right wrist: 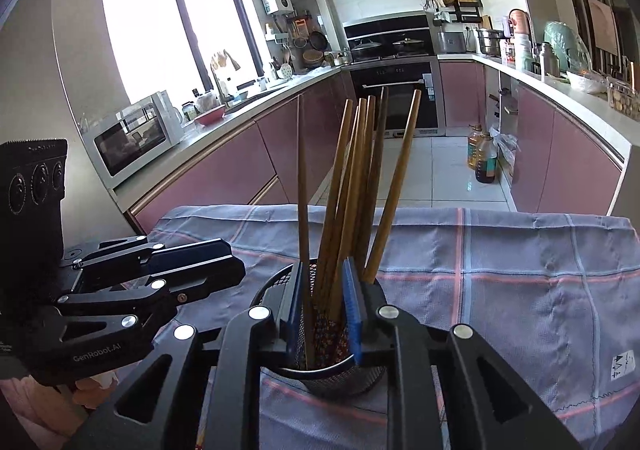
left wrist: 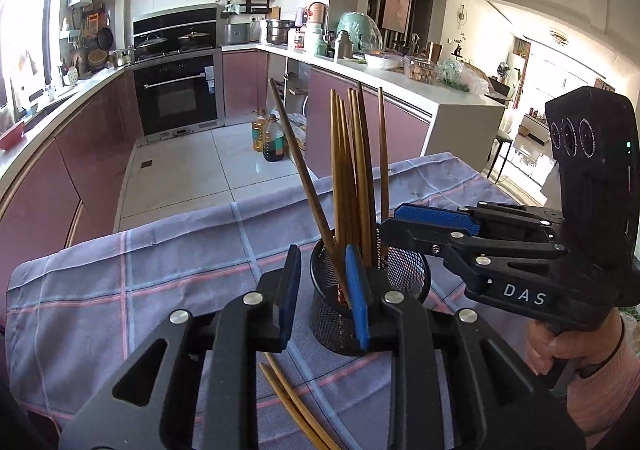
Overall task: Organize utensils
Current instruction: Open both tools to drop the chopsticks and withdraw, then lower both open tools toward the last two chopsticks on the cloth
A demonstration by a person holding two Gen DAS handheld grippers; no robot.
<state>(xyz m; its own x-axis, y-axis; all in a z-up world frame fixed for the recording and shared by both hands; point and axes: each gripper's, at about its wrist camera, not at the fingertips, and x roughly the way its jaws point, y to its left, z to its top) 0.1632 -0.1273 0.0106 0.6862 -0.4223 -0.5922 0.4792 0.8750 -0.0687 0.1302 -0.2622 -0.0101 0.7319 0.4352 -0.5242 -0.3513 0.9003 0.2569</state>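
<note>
1. Several chopsticks (right wrist: pixel 352 185) stand in the mesh holder (left wrist: pixel 404 270) on the checked cloth (left wrist: pixel 160 282).
2. Two loose chopsticks (left wrist: pixel 292 406) lie at the holder's seven o'clock.
3. Left gripper (left wrist: pixel 325 298) is slightly parted, holding nothing.
4. Right gripper (right wrist: pixel 324 306) is slightly parted around upright chopsticks; whether it presses them, I cannot tell.

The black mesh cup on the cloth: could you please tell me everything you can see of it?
The black mesh cup is a round holder of fine wire mesh with a solid rim, standing upright on the checked cloth. A bundle of brown chopsticks stands in it, fanning outward. The right gripper has its blue pads down inside the cup around the chopsticks.
</note>
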